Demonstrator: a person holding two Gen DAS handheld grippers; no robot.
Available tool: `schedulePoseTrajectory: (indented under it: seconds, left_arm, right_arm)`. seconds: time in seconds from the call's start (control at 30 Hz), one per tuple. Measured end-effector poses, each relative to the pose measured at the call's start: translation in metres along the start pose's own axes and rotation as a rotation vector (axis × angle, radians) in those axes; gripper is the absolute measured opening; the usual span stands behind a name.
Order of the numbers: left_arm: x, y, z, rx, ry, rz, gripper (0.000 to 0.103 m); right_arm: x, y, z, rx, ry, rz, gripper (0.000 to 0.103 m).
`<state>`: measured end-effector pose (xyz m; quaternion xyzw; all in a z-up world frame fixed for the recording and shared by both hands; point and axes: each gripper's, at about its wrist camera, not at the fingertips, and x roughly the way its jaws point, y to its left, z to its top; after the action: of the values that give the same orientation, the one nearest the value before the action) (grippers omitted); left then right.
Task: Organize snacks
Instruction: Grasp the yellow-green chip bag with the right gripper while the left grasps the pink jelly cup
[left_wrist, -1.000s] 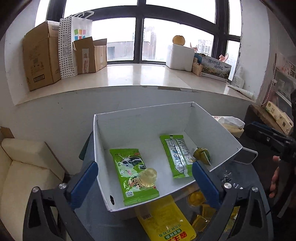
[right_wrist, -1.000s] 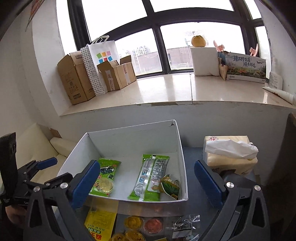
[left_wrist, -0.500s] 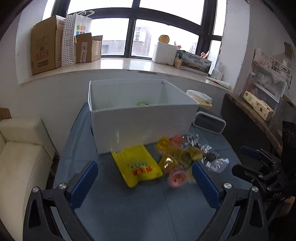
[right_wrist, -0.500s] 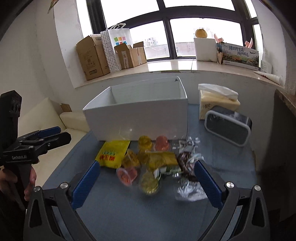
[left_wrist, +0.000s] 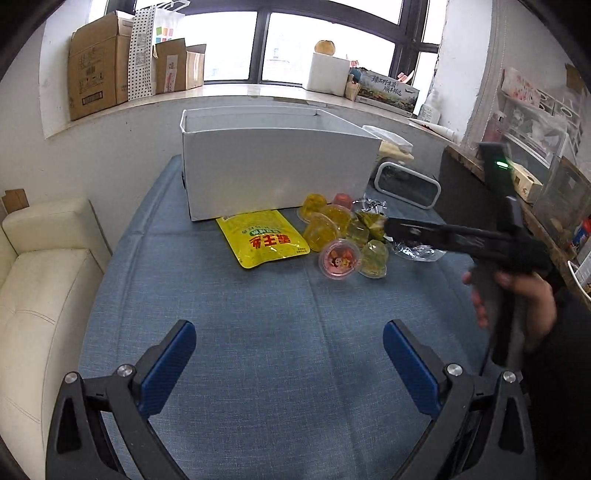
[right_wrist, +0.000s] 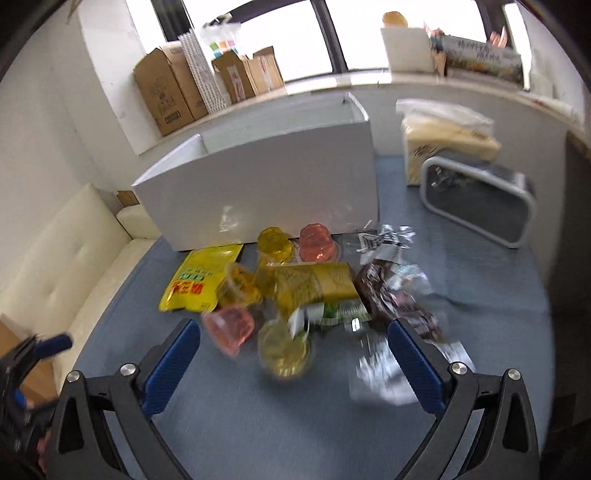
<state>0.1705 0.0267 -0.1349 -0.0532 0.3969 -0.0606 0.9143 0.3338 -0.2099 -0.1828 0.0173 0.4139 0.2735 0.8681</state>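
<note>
The snack pile (left_wrist: 343, 236) lies against the white box's (left_wrist: 280, 173) near wall, mid-table (left_wrist: 258, 332), handy for loading. The right gripper (right_wrist: 293, 354), jaws spread, hovers over a jelly cup (right_wrist: 282, 350); the left gripper (left_wrist: 290, 354), jaws spread and empty, hangs nearer the table's front edge.

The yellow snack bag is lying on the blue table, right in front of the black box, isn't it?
Not quite. The yellow snack bag does lie on the blue table, but the box behind it is white, not black. The left wrist view shows this clearly.
</note>
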Motion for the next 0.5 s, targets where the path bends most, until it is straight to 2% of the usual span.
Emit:
schedulePoseTrajectory:
  seconds: [0.1,0.17,0.23,0.33,0.5]
  left_arm:
    - [0.001,0.002,0.001,-0.002,0.0,-0.001,0.103]
    - [0.003,0.005,0.002,-0.01,0.005,0.002,0.103]
    - [0.006,0.008,0.002,-0.021,0.012,-0.007,0.103]
    - [0.01,0.009,0.003,-0.021,0.019,-0.007,0.103]
    - [0.015,0.005,0.004,-0.015,0.021,-0.018,0.103]
  right_arm:
    - [0.021,0.0,0.01,-0.027,0.028,-0.023,0.102]
    - [0.031,-0.002,0.014,-0.031,0.048,-0.028,0.098]
    - [0.037,-0.003,0.016,-0.029,0.059,-0.027,0.08]
    - [0.044,-0.002,0.018,-0.049,0.096,-0.04,0.063]
    - [0.037,0.002,0.009,-0.088,0.077,-0.015,0.052]
